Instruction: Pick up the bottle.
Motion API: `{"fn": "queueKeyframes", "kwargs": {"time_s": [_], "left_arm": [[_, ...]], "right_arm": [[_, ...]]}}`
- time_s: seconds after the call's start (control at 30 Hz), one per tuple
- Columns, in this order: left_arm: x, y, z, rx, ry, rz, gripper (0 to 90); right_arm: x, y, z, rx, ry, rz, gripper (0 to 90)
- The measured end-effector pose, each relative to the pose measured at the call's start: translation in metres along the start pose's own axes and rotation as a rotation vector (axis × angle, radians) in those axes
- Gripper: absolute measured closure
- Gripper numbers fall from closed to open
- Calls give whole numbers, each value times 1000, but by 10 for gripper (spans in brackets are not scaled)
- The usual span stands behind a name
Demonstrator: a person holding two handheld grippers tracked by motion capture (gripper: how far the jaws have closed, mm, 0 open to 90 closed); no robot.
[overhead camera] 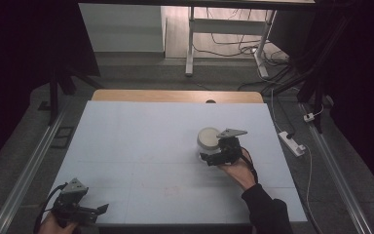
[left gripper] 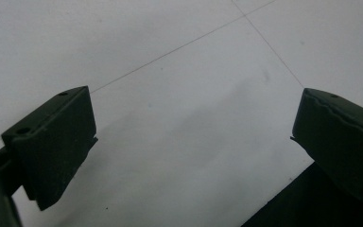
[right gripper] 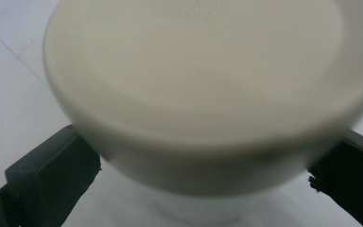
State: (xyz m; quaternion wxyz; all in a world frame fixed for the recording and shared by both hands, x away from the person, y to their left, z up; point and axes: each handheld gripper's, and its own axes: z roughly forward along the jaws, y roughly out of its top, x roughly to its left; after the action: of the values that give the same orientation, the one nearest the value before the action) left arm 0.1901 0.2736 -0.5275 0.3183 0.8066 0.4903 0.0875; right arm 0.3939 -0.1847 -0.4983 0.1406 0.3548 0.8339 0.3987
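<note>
Overhead, the white cup [overhead camera: 208,141] stands right of the counter's [overhead camera: 141,146] middle, the right hand-held gripper [overhead camera: 213,157] at its near side; the left hand-held gripper [overhead camera: 95,210] sits at the near left corner. Left gripper view: jaws wide apart over bare counter. Right gripper view: jaws flank the cup [right gripper: 194,109]; whether they touch it I cannot tell.

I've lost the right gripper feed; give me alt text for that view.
A cream-lidded white container sits close up between the right gripper's two black jaws, which flank its body just below the lid. Whether they touch it cannot be told. Pale table surface lies behind, crossed by a thin seam line.
</note>
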Motion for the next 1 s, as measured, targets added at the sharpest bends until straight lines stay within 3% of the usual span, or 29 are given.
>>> {"fn": "queueKeyframes", "kwargs": {"time_s": [0.47,0.7,1.0], "left_arm": [[0,0,0,1,-3,0,14],[0,0,0,1,-1,3,15],[-1,0,1,5,1,4,16]], "right_arm": [[-1,2,15,1,-10,-1,0],[1,4,14,-2,-24,-39,53],[3,4,13,-4,-38,-43,59]]}}
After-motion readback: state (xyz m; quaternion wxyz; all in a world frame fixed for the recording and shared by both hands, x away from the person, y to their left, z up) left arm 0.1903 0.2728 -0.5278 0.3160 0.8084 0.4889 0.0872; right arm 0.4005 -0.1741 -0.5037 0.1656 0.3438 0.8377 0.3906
